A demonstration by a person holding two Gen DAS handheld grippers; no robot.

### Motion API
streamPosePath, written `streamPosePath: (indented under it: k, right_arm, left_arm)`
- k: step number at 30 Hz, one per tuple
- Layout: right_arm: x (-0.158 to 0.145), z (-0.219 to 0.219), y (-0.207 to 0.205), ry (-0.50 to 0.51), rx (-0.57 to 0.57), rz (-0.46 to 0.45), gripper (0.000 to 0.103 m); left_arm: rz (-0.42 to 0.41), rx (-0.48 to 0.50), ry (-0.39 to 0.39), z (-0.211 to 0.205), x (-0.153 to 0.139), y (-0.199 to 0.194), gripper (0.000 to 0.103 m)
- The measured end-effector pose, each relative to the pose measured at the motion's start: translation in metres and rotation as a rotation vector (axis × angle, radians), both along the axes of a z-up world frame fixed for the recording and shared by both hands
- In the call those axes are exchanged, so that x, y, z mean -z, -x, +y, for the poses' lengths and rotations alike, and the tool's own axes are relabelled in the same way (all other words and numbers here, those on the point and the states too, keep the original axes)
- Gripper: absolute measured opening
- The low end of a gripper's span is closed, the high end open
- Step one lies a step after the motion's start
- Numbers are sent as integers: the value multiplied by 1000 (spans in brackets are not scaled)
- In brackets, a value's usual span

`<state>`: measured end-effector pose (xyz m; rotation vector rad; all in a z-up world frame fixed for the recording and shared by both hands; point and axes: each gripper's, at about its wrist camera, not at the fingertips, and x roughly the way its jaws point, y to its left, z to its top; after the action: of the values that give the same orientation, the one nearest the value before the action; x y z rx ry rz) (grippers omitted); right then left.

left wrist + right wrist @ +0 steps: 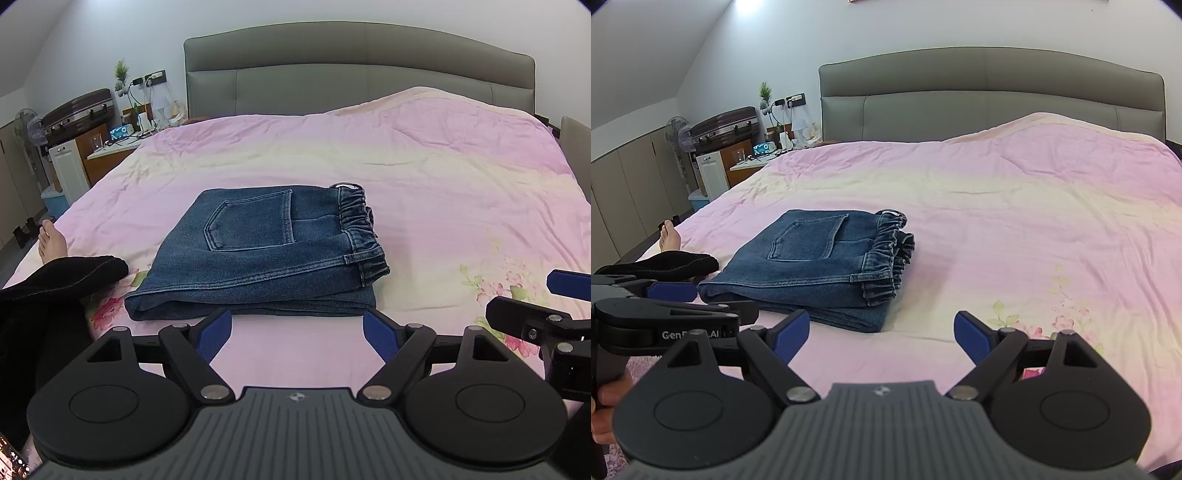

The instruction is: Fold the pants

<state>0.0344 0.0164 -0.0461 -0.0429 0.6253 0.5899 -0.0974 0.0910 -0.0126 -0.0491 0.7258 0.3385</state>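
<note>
On bedspread (424,173): folded jeans (258,254); foot (51,240) beside; both tongs (297,328) (882,334) agape, empty.

Your left claw (297,332) and right claw (882,334) both hang with jaws spread over bare bed (443,192), nothing between them. Folded jeans (258,254) sit just ahead. Your leg and foot (51,240) block the left side. Right of the jeans is open cover up to the headboard (362,70).

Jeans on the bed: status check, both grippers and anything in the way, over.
Left gripper open, empty, short of the jeans. Right gripper open, empty. Jeans folded compact on the pink bedspread, waistband right. Black-sleeved leg beside the jeans' left edge.
</note>
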Motion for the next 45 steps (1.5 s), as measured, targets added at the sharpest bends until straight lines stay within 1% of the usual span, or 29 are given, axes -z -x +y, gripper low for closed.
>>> streamPosePath:
  k: [45]
  right_arm:
    - [-1,-2,4,-6,-12,-14,82]
  left_arm:
    - [-7,1,-20,-5,-6,5,95]
